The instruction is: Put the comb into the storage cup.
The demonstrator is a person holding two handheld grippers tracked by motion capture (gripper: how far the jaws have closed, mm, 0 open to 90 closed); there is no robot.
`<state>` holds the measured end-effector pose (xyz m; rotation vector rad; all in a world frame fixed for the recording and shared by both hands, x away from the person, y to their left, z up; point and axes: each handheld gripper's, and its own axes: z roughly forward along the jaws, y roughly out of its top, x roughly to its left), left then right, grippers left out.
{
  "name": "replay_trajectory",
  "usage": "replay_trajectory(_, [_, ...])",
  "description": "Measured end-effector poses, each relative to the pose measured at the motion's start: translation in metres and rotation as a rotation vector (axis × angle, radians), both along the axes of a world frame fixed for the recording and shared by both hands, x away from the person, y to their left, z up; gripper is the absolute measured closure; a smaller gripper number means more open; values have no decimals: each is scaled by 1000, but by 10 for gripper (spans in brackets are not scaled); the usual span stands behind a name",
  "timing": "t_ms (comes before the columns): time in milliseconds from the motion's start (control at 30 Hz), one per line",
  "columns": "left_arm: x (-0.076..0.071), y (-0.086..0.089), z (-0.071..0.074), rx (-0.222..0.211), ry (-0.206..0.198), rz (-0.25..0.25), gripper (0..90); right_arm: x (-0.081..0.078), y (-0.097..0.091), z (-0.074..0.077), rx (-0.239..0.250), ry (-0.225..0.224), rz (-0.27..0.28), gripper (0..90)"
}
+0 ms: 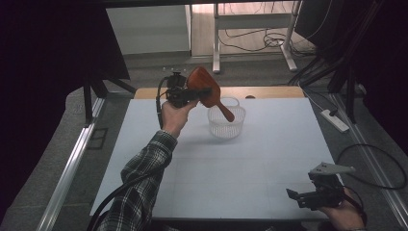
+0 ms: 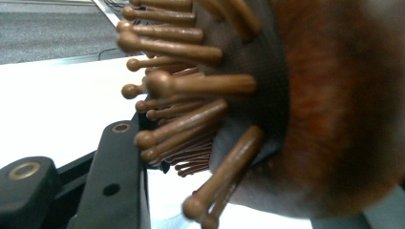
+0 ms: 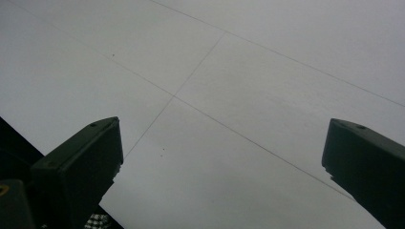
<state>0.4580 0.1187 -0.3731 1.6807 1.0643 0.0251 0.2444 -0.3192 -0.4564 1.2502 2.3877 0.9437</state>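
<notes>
Wooden hairbrush (image 1: 207, 89) (unmarked) above basket (image 1: 226, 122)

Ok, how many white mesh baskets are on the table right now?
1. The white plastic mesh basket stands toward the table's far side, centre, just below the reddish-brown wooden hairbrush clamped in the left gripper. Nothing else could hide another.

— What am I working on from here?

— I see a flat white table (image 1: 269, 159) with thin seam lines crossing its top; a strip of light wood runs along its far edge.

— Anything resting on it?

— I make out one thing: a small round white plastic basket (image 1: 226, 126) with a mesh wall and a hoop handle, standing upright near the far edge, about mid-width.
</notes>
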Motion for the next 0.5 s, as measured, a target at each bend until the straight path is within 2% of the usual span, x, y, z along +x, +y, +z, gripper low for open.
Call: replay_trajectory(500, [7,-20,-15,12,9,1,516,-1,1,0,-14,-4,10,6])
